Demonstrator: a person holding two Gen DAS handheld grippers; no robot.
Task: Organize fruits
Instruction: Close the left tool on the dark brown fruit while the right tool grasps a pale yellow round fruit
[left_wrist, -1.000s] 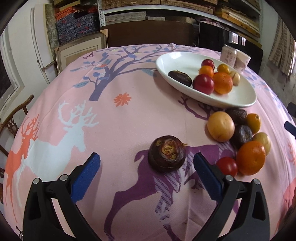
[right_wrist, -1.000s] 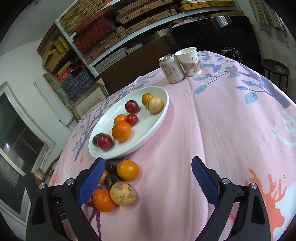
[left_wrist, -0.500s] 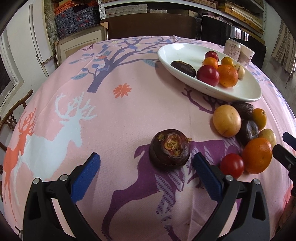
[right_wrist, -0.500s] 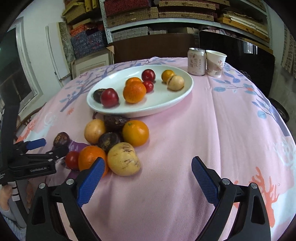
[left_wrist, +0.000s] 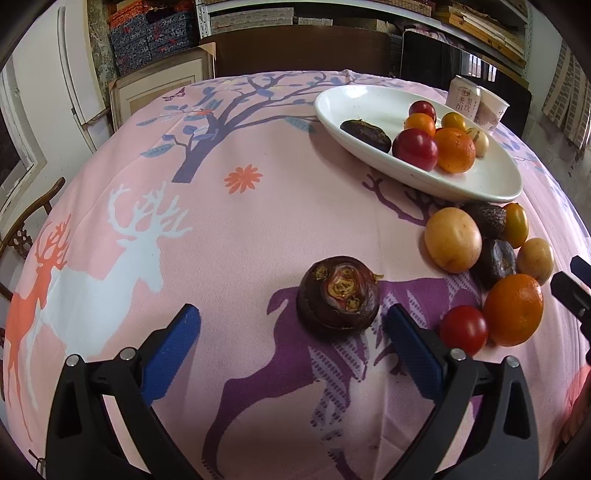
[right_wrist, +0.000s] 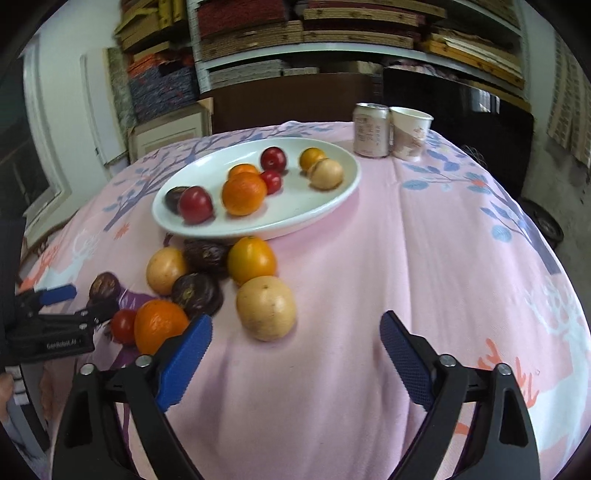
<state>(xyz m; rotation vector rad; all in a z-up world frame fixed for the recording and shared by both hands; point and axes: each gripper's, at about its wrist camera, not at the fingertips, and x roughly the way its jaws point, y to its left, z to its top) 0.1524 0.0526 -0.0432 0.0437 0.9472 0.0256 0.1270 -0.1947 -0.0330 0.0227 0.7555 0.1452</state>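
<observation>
Right gripper (right_wrist: 295, 363), jaws empty and closing, is being lined up behind the pale fruit (right_wrist: 266, 308) just ahead for plating.

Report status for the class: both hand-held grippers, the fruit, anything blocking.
Left hand-held gripper open around dark round fruit. Right hand-held gripper closing, empty, near tan round fruit. Oval white plate part-filled. Nothing blocking.

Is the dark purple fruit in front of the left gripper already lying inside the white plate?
No. The dark purple fruit lies on the pink tablecloth, apart from the white plate, just ahead of the open left gripper.
</observation>
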